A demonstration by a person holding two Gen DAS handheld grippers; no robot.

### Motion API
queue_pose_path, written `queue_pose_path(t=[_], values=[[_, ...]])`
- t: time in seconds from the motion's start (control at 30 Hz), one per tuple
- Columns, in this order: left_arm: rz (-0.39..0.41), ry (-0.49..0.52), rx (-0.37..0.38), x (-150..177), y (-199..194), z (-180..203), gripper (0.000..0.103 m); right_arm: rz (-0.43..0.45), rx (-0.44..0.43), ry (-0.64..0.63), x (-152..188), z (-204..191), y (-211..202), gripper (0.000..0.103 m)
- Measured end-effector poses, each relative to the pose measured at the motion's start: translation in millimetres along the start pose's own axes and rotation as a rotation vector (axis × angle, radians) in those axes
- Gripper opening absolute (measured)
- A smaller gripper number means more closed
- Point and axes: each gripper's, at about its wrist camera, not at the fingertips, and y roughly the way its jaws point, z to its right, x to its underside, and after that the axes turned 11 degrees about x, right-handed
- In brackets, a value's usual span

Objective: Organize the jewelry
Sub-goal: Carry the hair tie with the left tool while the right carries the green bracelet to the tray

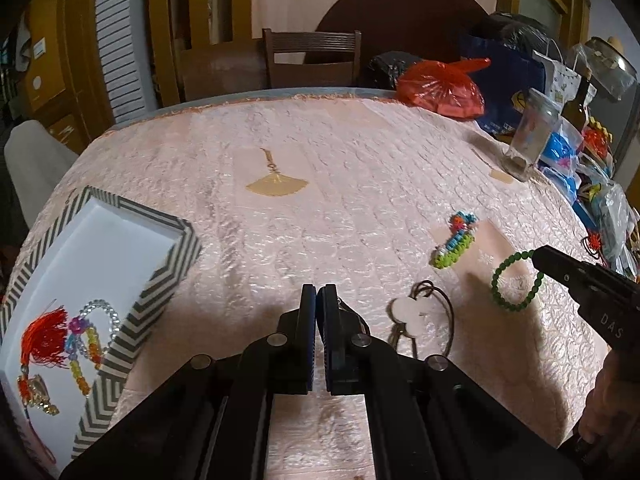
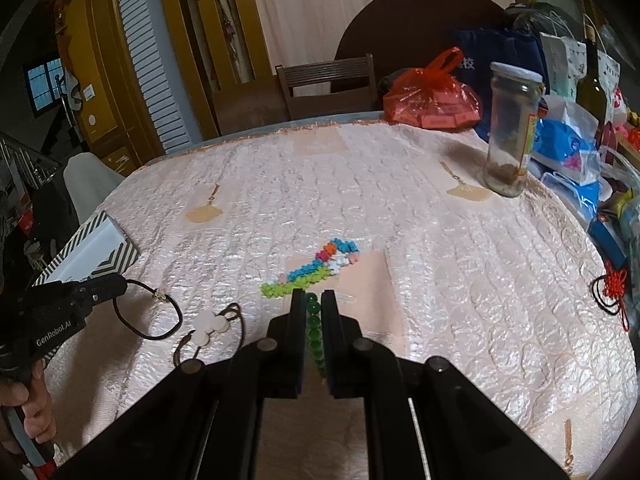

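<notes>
My left gripper (image 1: 318, 292) is shut on a thin black cord with a small bead (image 2: 160, 294); the cord's loop trails from its tip (image 2: 120, 282) onto the pink cloth. My right gripper (image 2: 314, 296) is shut on a green bead bracelet (image 2: 313, 322), which hangs as a ring (image 1: 516, 284) from the tip (image 1: 536, 258). A striped tray (image 1: 176, 256) at the left holds a red tassel (image 1: 44, 336) and bead bracelets (image 1: 86, 344). A white pendant on a brown cord (image 1: 410, 312) and a multicoloured bead piece (image 1: 454, 246) lie on the cloth between the grippers.
A glass jar (image 2: 512, 136), a red plastic bag (image 2: 432, 100), a dark bottle (image 2: 592, 88) and piled bags crowd the table's right side. A red knot ornament (image 2: 612, 284) lies near the right edge. A wooden chair (image 1: 312, 56) stands beyond the far edge.
</notes>
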Motion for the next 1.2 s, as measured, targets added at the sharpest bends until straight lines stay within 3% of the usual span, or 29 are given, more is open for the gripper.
queue_pose_path(t=[0.57, 0.9, 1.2], values=[[0.068, -0.046, -0.025, -6.9, -33.1, -28.0, 0.033, 0.059, -0.047, -0.065, -10.9, -47.9, -12.6, 0.007], [0.137, -0.137, -0.082, -13.3, -69.4, -82.7, 0.033, 0.088, -0.105, -0.105, -21.1, -91.7, -17.1, 0.007], [0.168, -0.199, -0.181, -9.0, -100.4, -143.2, 0.033, 0.097, -0.179, -0.149, -30.8, -145.5, -18.7, 0.007]])
